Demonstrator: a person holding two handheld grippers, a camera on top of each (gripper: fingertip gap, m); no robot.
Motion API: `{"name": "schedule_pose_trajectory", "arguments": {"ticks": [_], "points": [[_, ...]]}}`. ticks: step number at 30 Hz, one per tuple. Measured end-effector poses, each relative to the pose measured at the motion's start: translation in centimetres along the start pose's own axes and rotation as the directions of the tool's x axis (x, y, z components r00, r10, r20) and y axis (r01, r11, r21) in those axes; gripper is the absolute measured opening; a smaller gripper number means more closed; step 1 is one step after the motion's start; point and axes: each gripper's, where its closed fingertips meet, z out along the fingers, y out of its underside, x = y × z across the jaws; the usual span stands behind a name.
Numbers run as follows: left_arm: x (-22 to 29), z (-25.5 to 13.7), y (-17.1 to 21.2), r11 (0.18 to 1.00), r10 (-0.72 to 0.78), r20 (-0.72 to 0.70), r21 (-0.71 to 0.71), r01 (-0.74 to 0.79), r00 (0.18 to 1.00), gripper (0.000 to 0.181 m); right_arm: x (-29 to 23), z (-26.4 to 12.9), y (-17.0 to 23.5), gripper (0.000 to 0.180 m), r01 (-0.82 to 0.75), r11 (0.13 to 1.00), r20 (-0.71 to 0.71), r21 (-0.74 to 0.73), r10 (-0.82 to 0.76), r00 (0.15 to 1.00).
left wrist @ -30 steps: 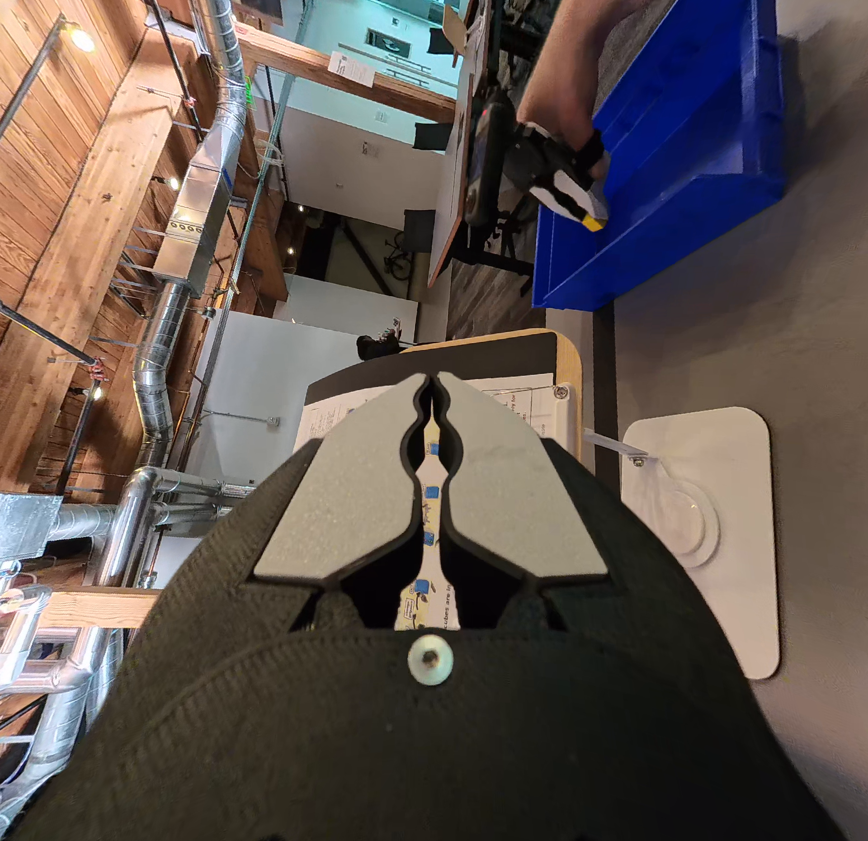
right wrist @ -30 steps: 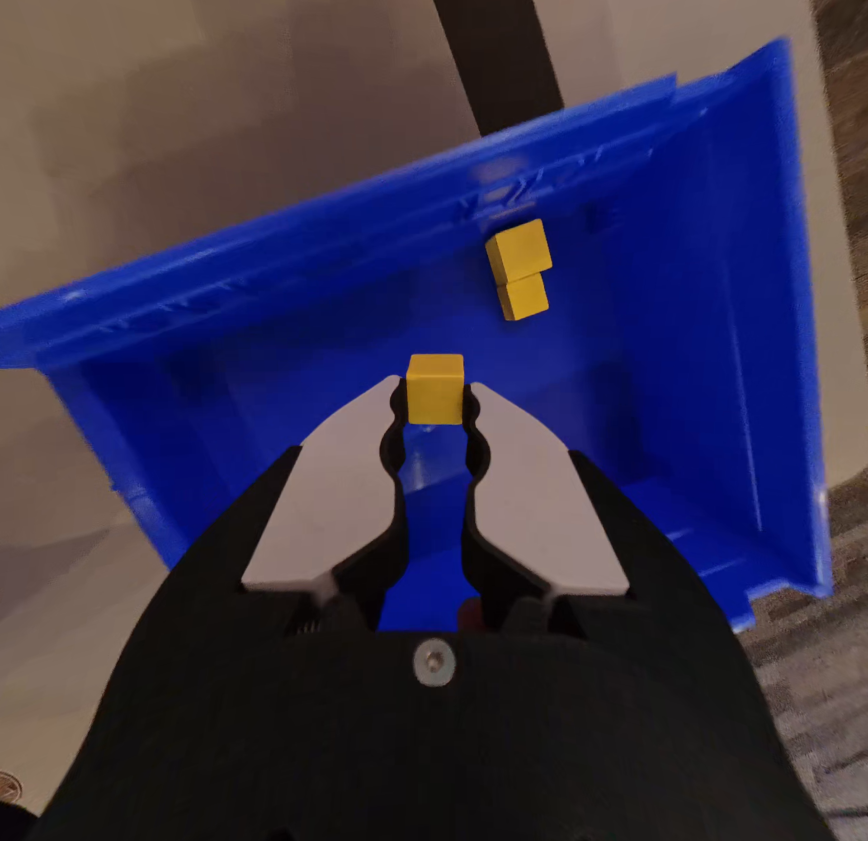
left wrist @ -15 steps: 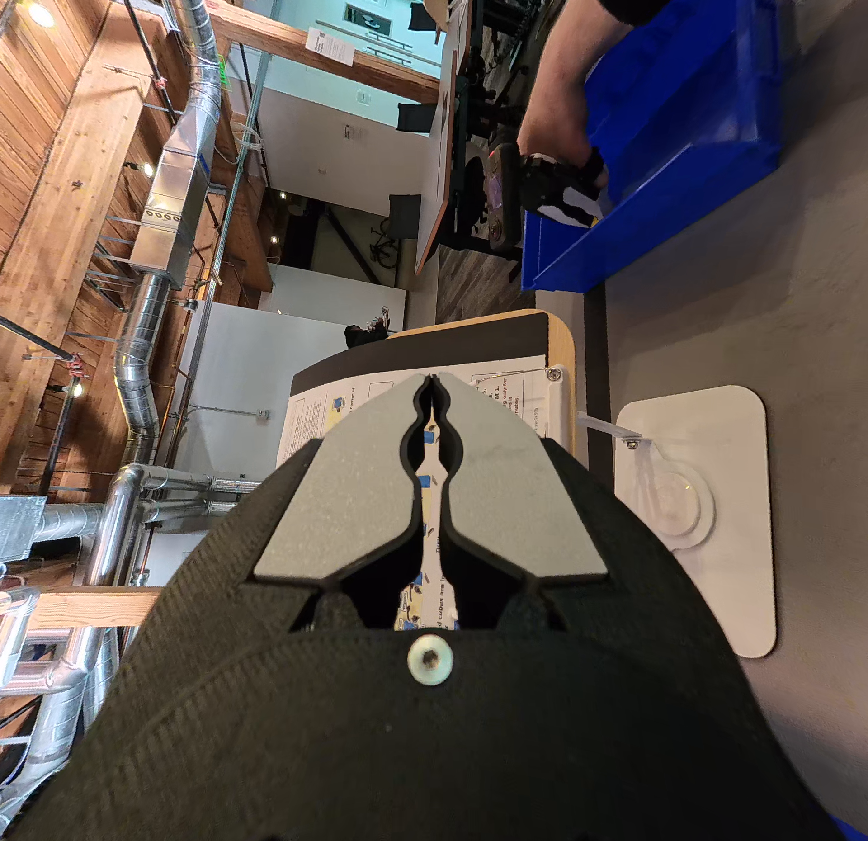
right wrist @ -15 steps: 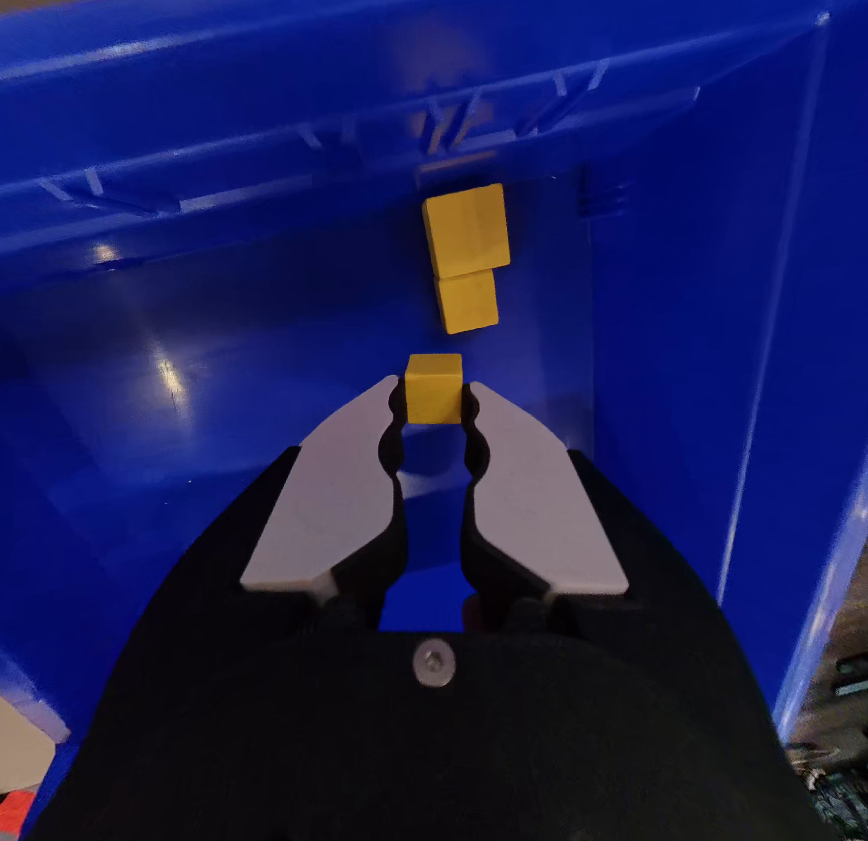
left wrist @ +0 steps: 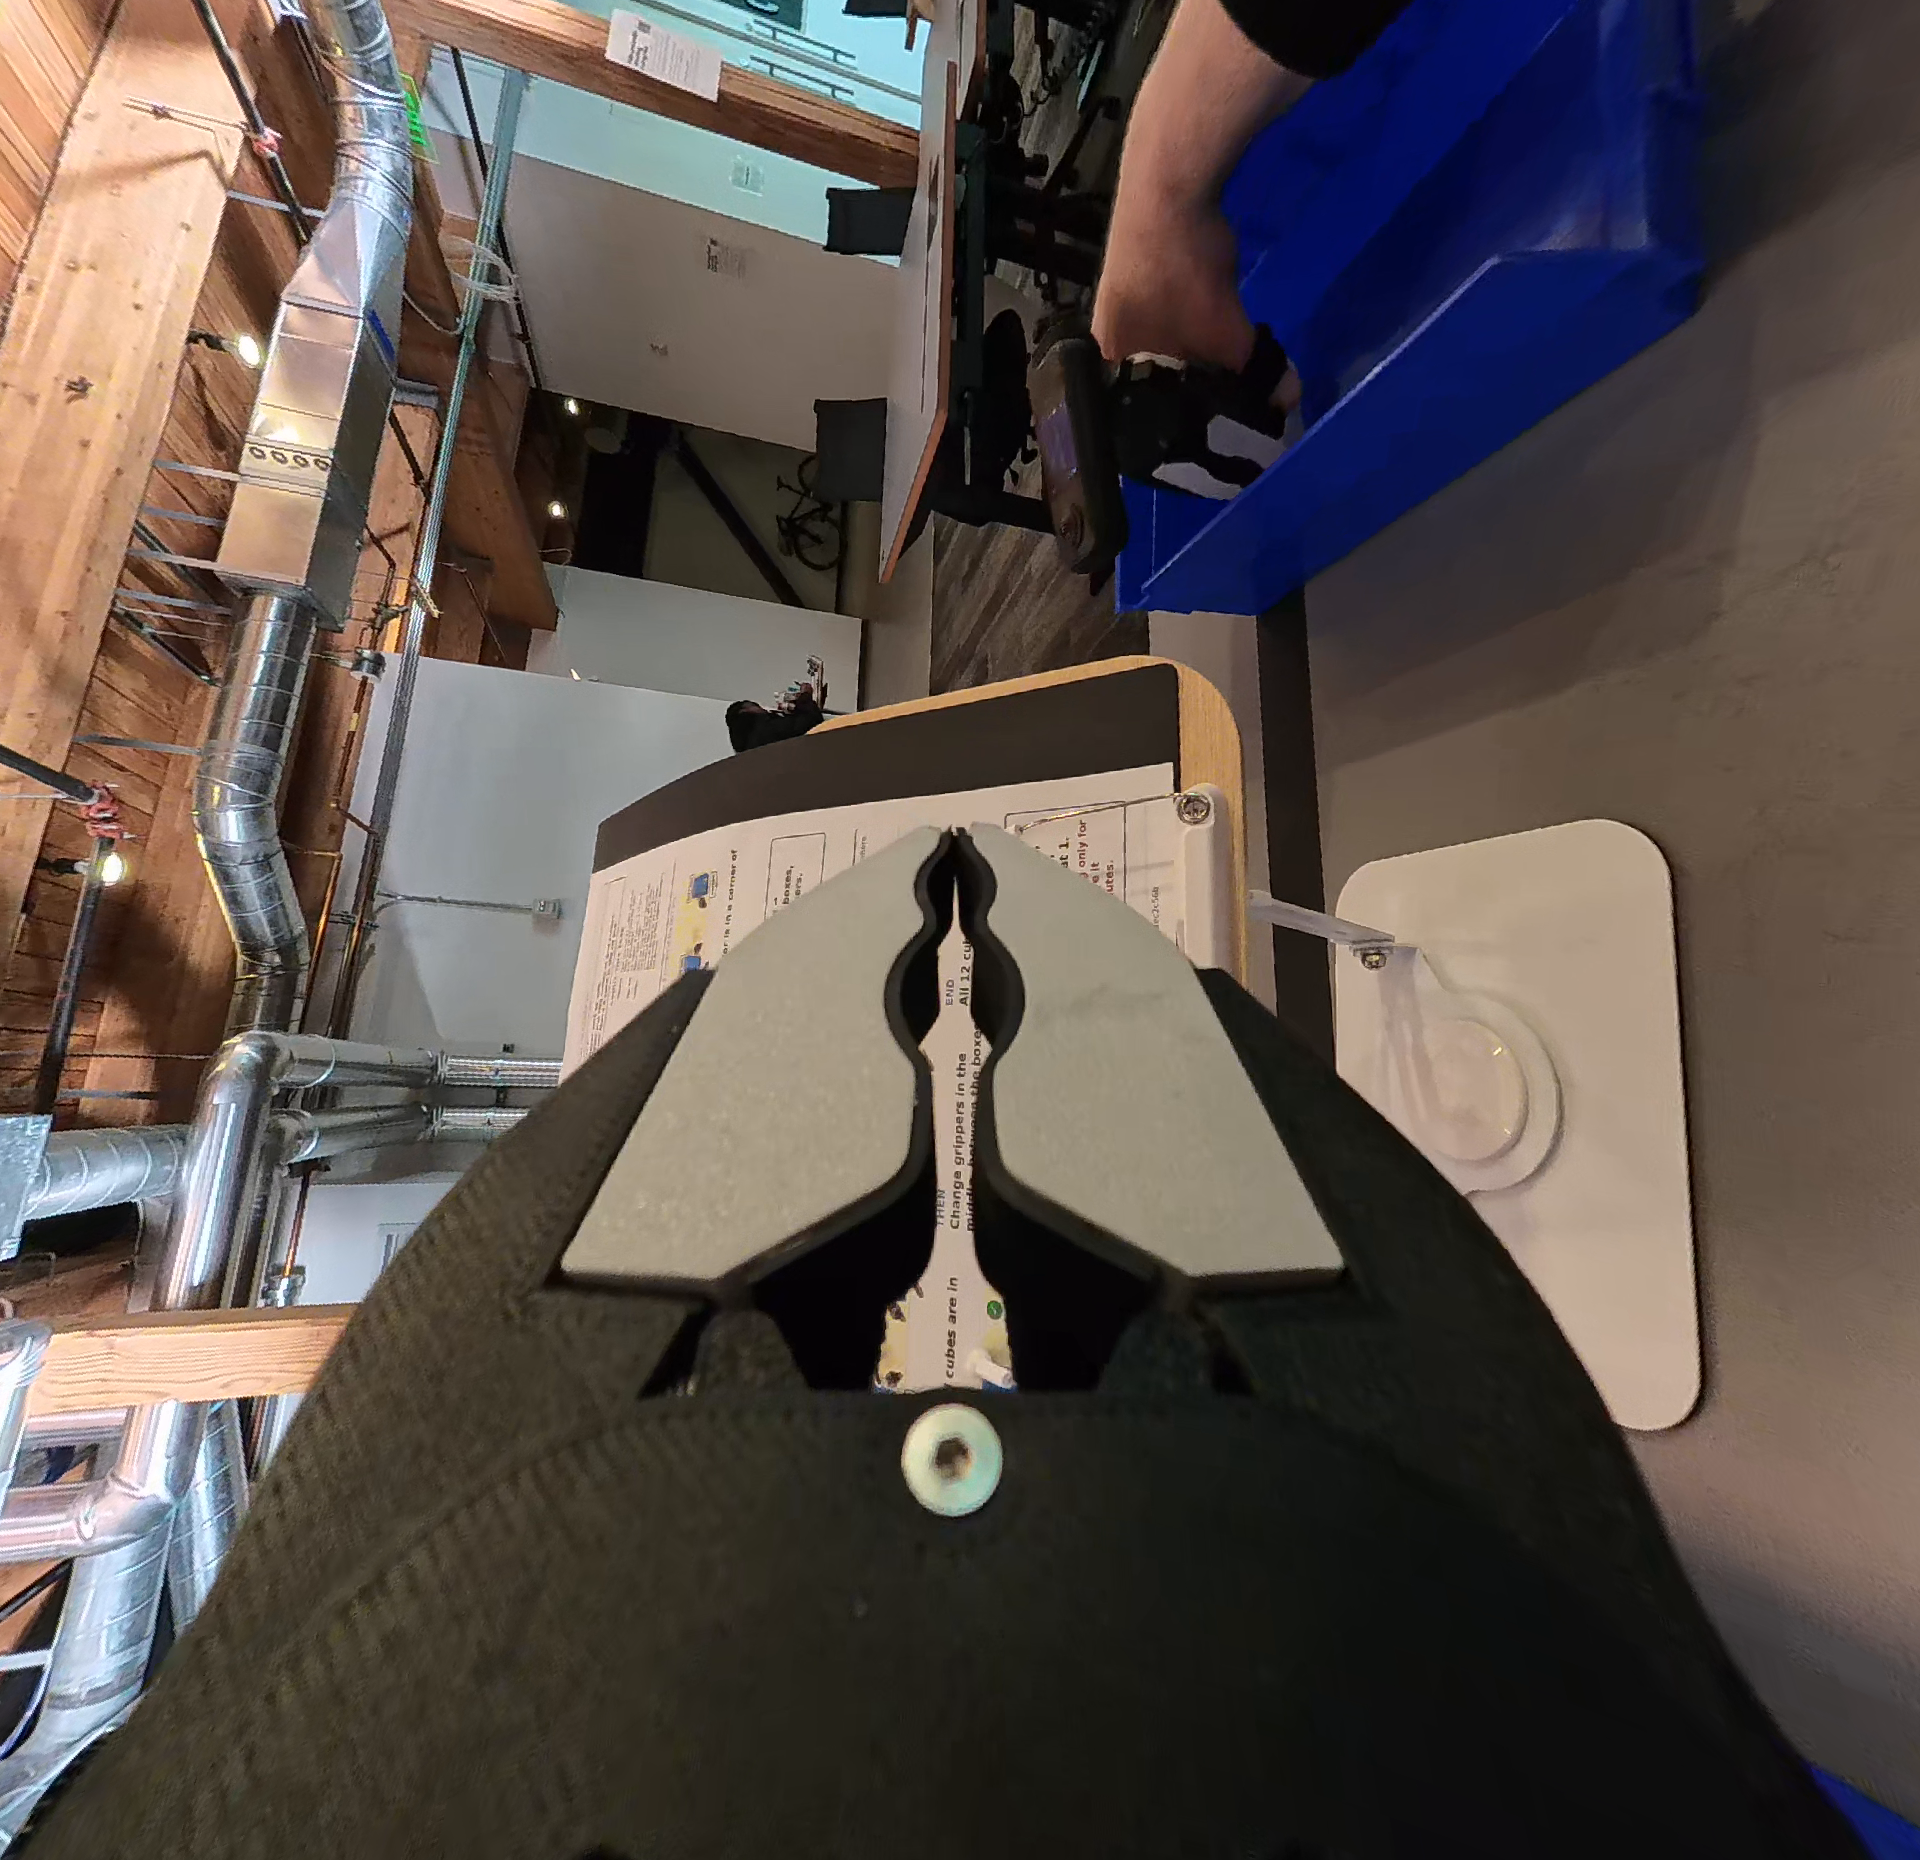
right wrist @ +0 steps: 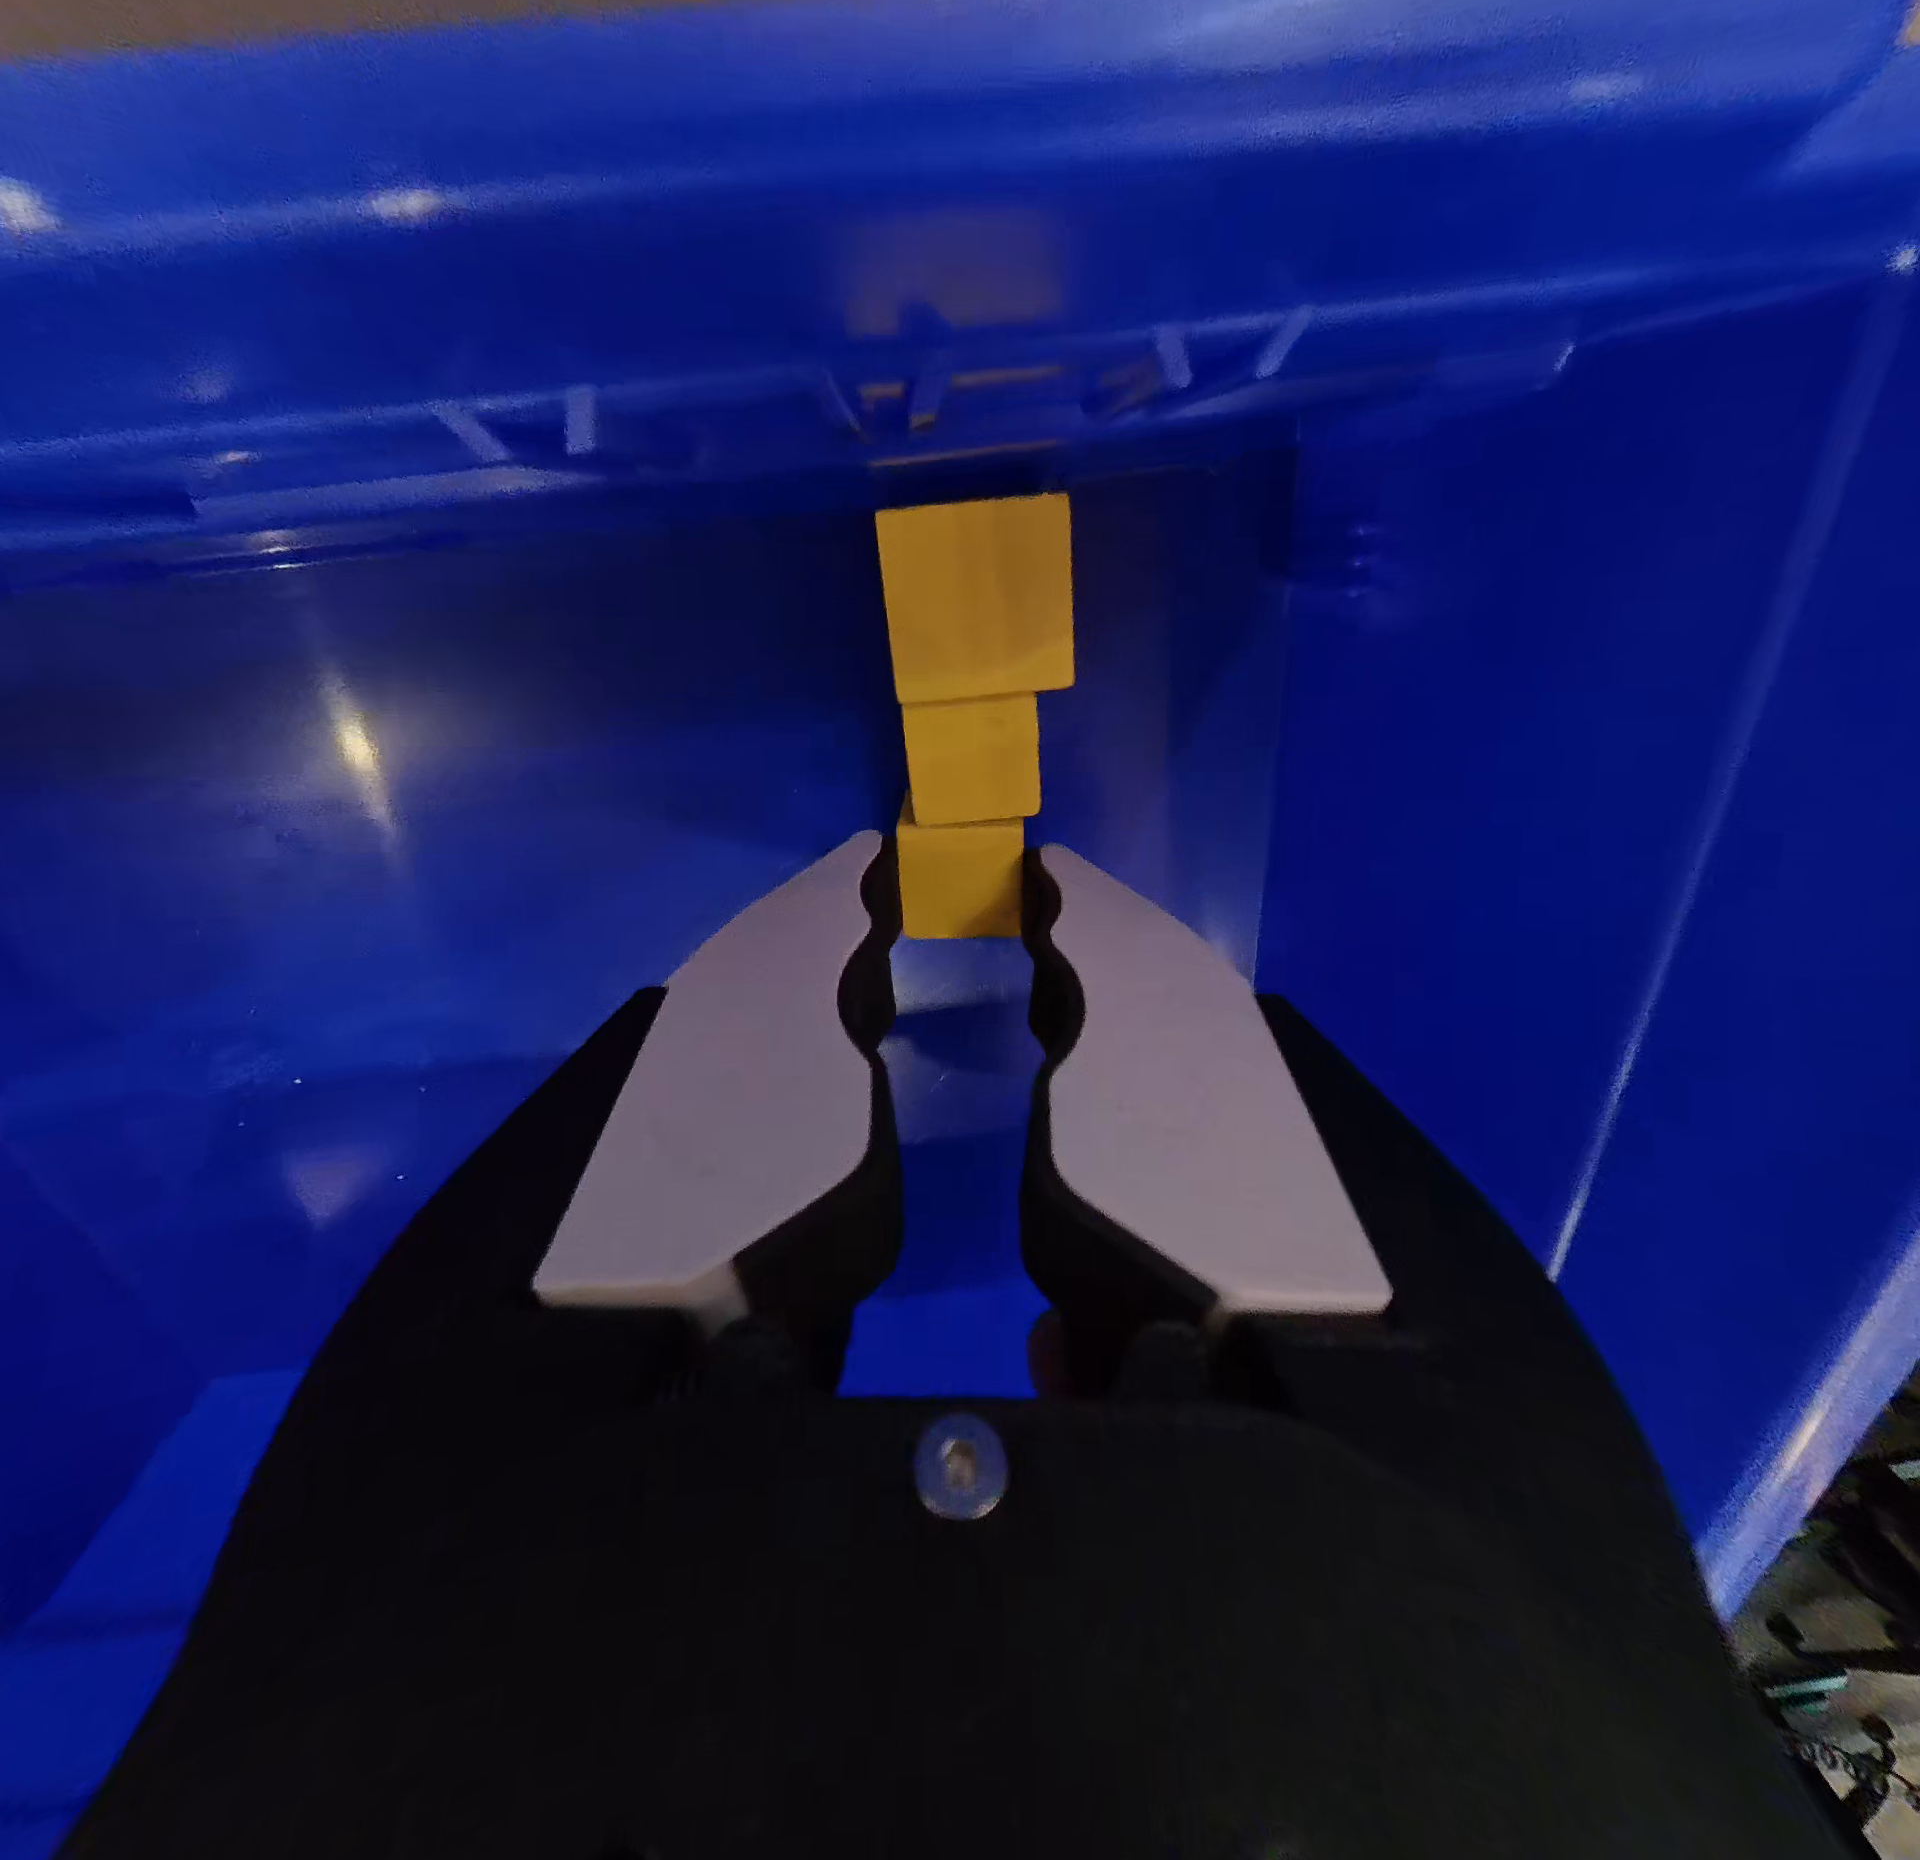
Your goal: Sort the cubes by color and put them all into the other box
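- In the right wrist view the right gripper reaches down into the blue box; its jaws are narrow and clamp a small yellow cube at the centre of the frame.
- Just above the held cube, two more yellow cubes form a line: the middle cube and the larger-looking far cube, which sits against the box's far wall.
- Whether the held cube touches the middle one cannot be told.
- In the left wrist view the left gripper has its jaws closed together, tips meeting, with nothing between them.
- Behind its jaws stands a printed sheet on a board.
- A white plate lies on the grey bench at right.
- At upper right a person's hand holds the right gripper inside the box.
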Motion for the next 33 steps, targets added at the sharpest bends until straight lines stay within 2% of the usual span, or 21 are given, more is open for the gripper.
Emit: {"name": "schedule_pose_trajectory", "arguments": {"ticks": [16, 17, 20, 24, 28, 33], "points": [[0.7, 0.5, 0.2, 1.0, 0.004, -0.035, -0.011, -0.005, 0.999, 0.0, 0.3, 0.3, 0.2, 0.023, 0.025, 0.998, 0.03, -0.061, -0.024, 0.999], [0.8, 0.5, 0.1, 1.0, 0.005, -0.04, -0.011, -0.006, 0.999, 0.0, 0.4, 0.3, 0.2, 0.025, 0.023, 0.998, 0.028, -0.061, -0.022, 0.999], [1.1, 0.6, 0.2, 1.0, 0.006, -0.055, -0.017, -0.007, 0.998, 0.0, 0.6, 0.2, 0.2, 0.046, 0.007, 0.998, 0.017, -0.055, -0.006, 1.0], [1.1, 0.7, 0.4, 1.0, 0.004, -0.061, -0.025, -0.005, 0.998, 0.0, 0.7, -0.3, 0.4, 0.047, 0.0, 0.999, -0.002, -0.043, 0.0, 1.0], [1.0, 0.5, 0.3, 1.0, 0.002, -0.056, -0.021, -0.003, 0.998, 0.0, 0.4, -1.4, 0.8, 0.036, 0.0, 1.0, -0.024, -0.019, 0.0, 1.0], [1.2, 0.6, 0.1, 1.0, 0.011, -0.06, -0.025, -0.013, 0.998, 0.0, 0.5, -0.9, 2.1, 0.016, -0.022, 0.995, -0.025, -0.093, 0.02, 0.999]]}}
